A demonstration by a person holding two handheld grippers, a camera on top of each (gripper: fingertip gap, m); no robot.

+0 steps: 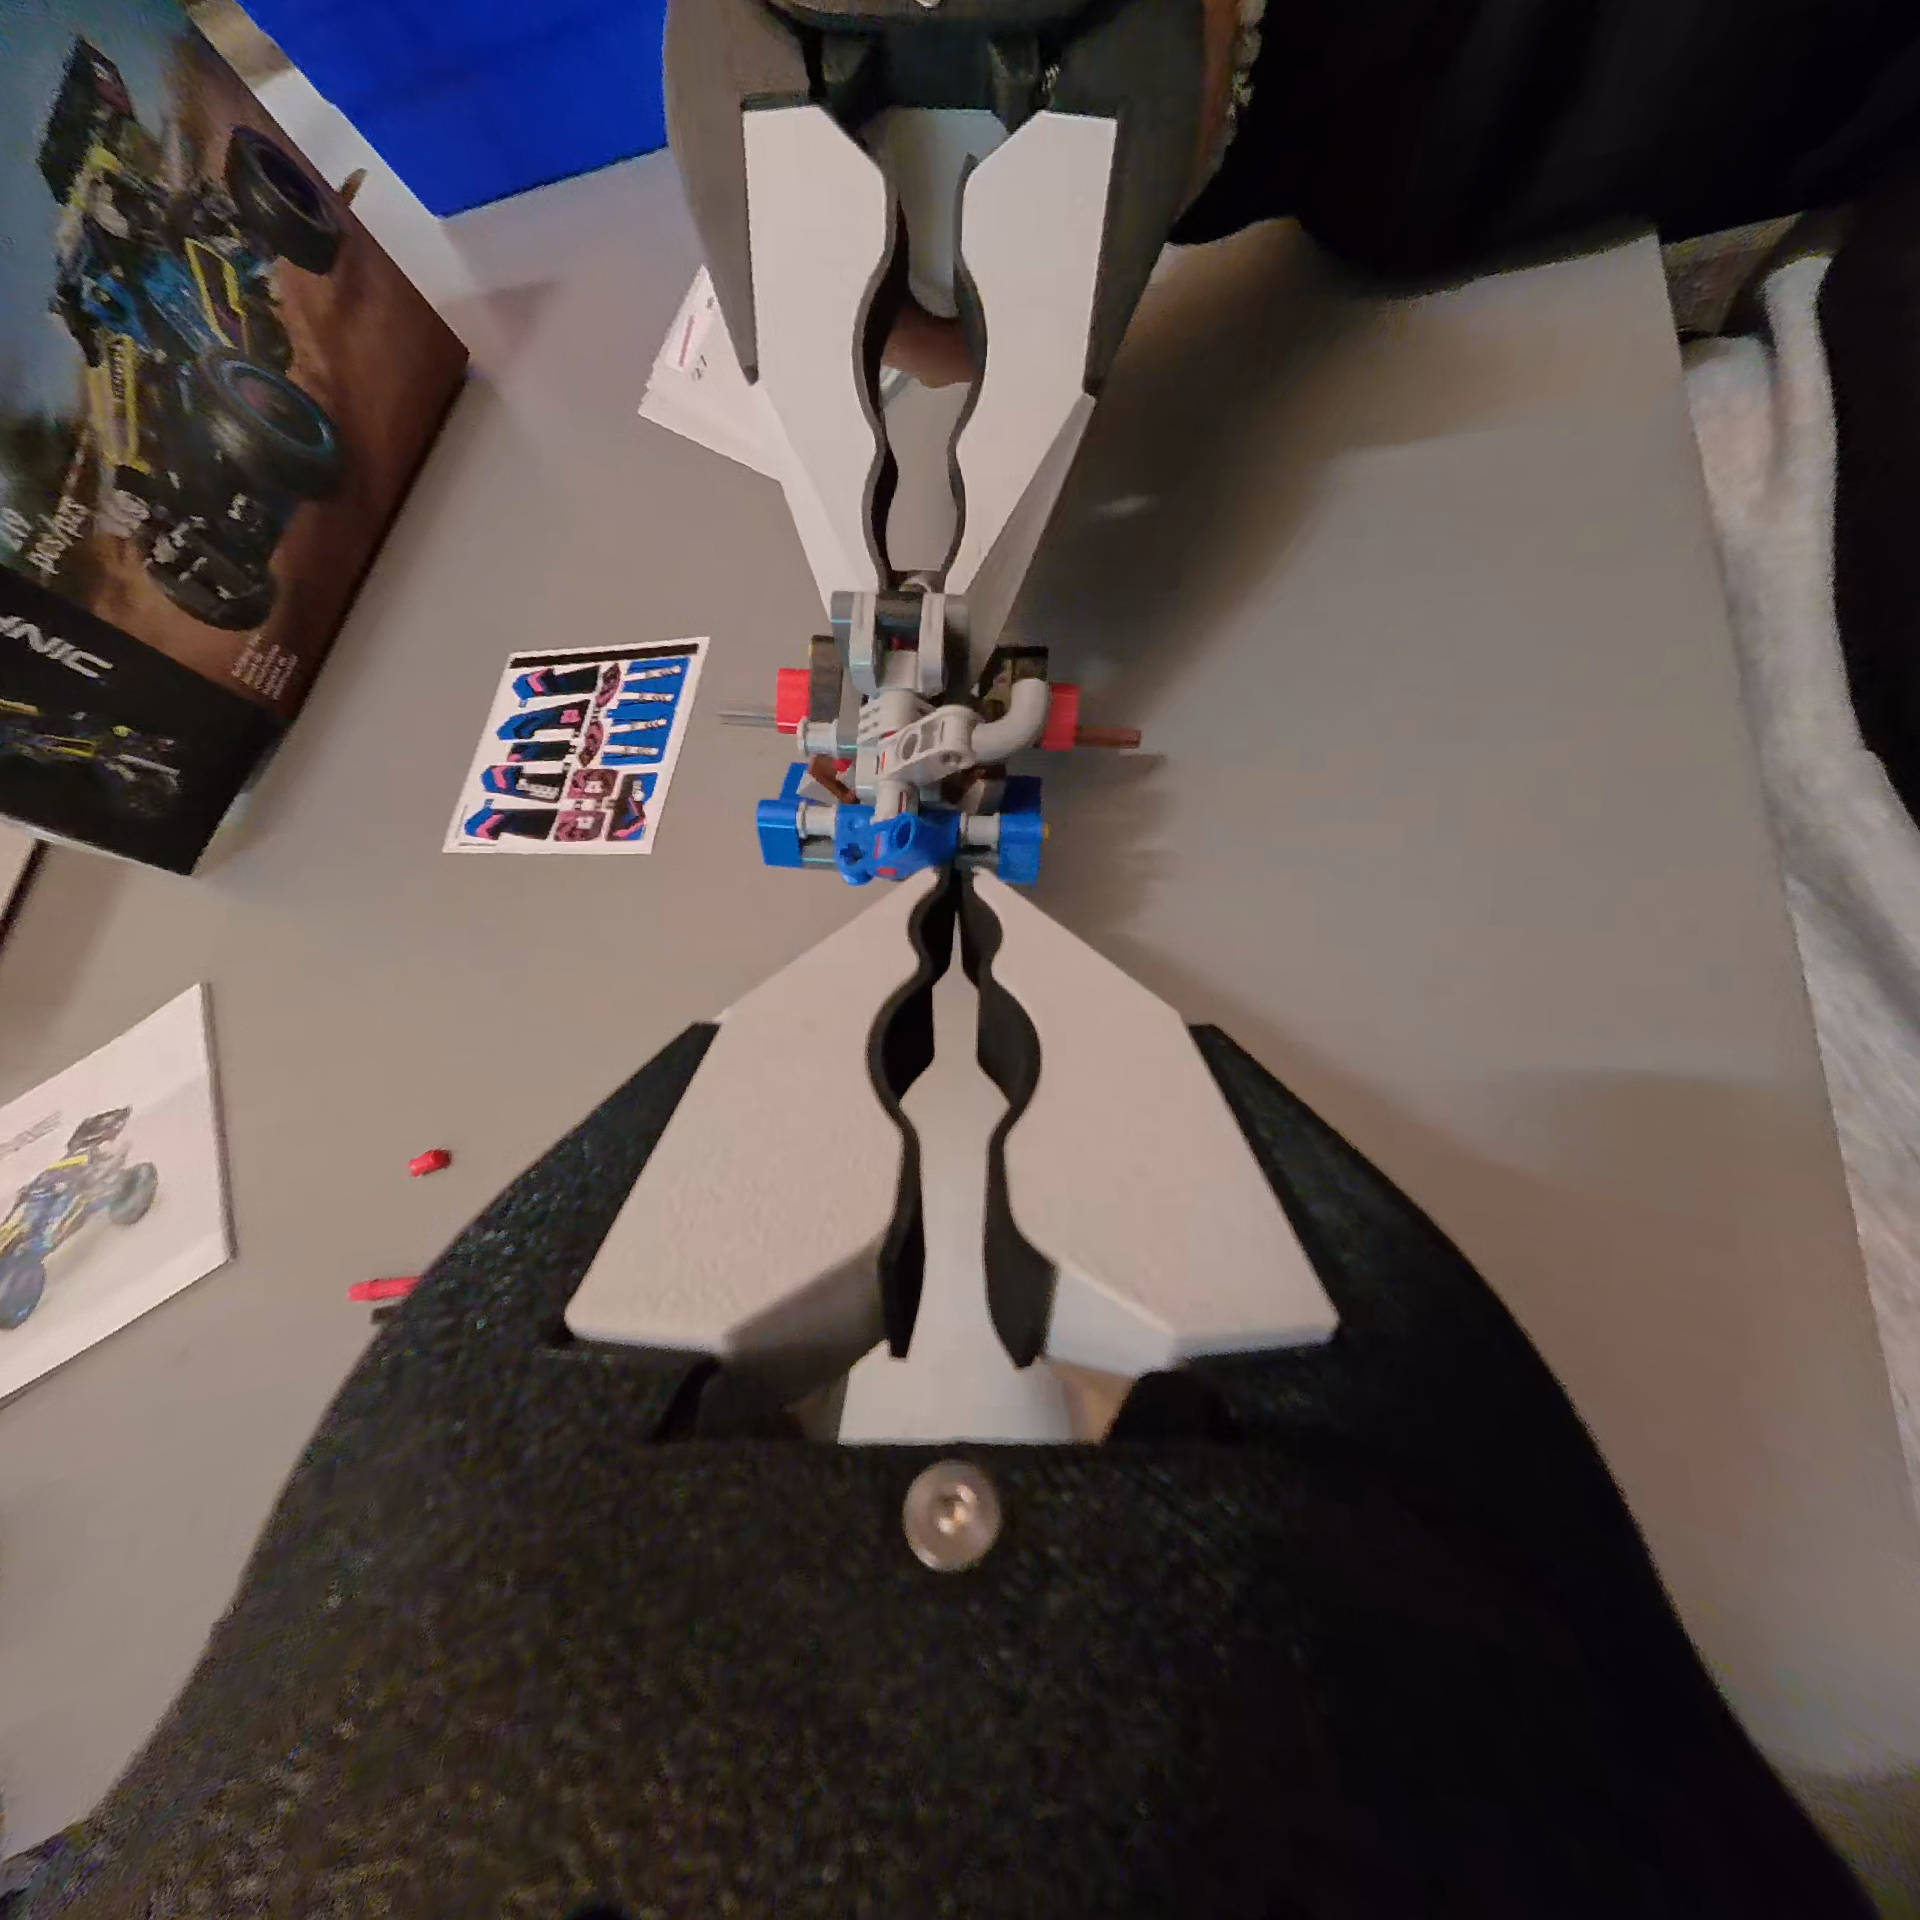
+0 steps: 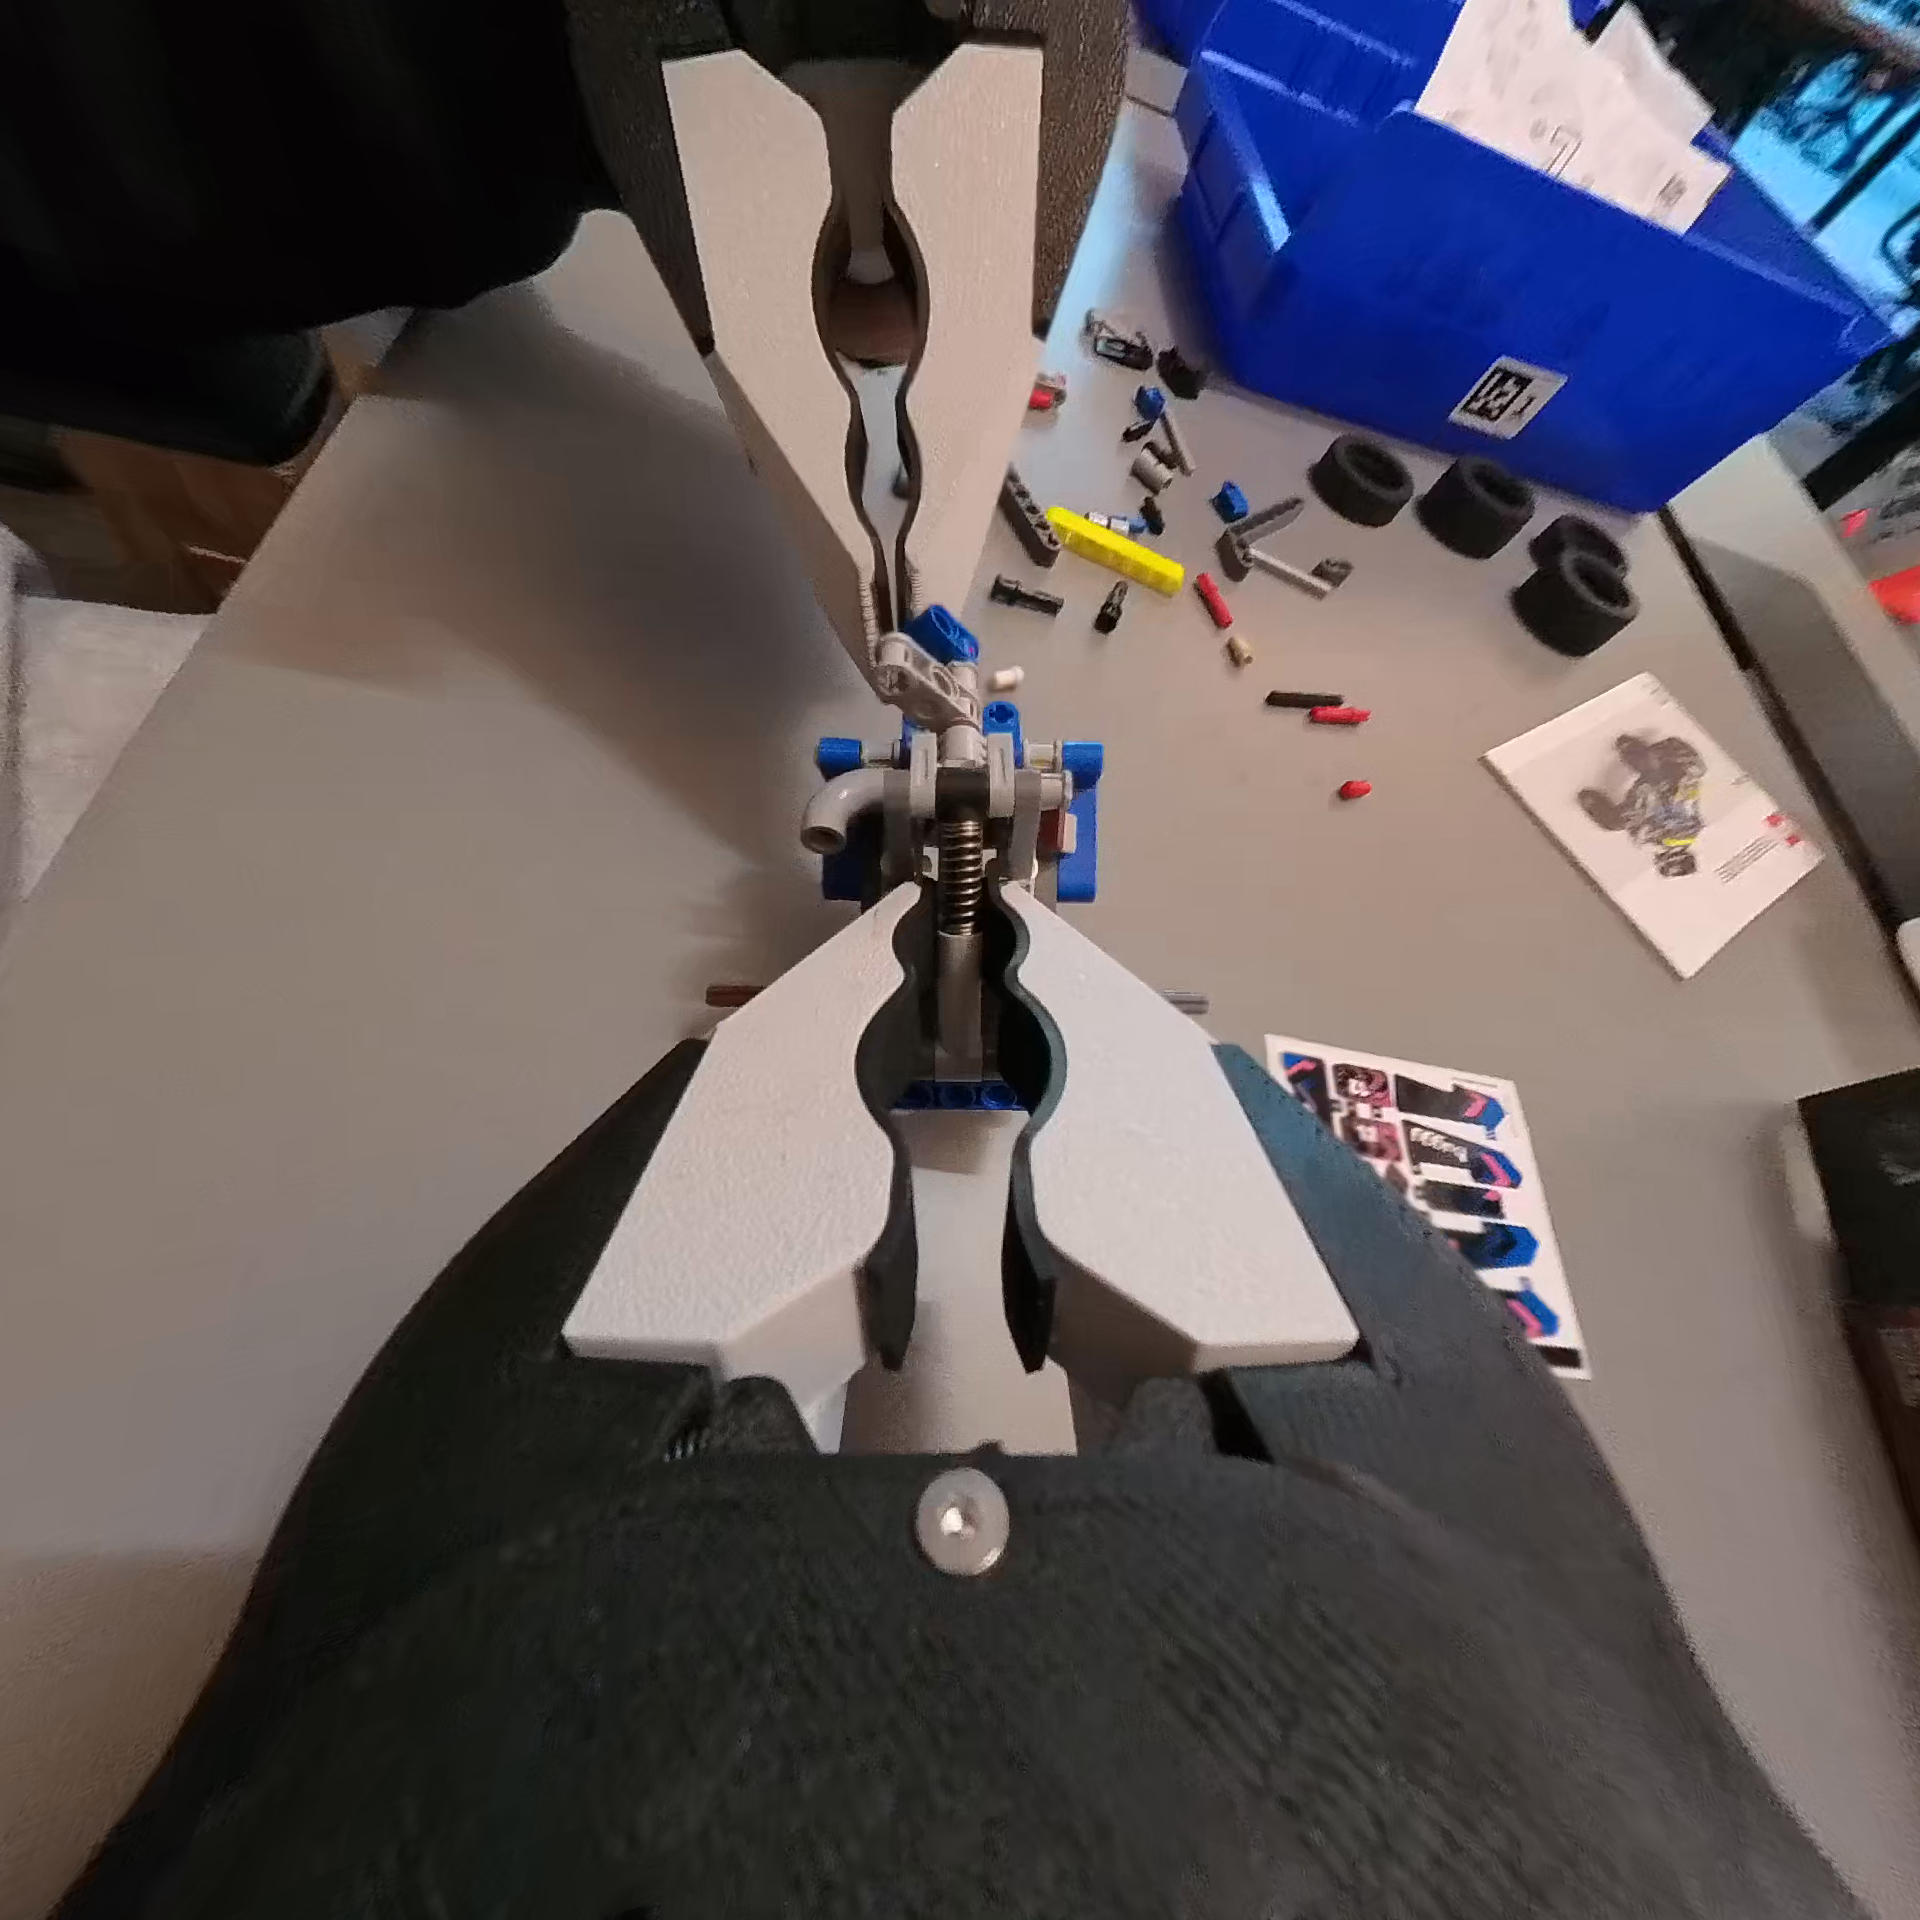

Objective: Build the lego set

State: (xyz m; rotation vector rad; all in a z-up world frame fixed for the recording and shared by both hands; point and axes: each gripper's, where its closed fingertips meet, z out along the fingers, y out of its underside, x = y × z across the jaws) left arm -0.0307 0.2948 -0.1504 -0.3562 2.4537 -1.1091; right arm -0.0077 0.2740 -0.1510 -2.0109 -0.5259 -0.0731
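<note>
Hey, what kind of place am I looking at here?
Probably an indoor hobby or work table set up for a Lego build. A grey table holds loose parts and black tyres, with a blue bin, a sticker sheet and the set's box nearby.

Dim, warm indoor light; soft shadows on the desk; strong fisheye bending and blur toward the edges.
</note>
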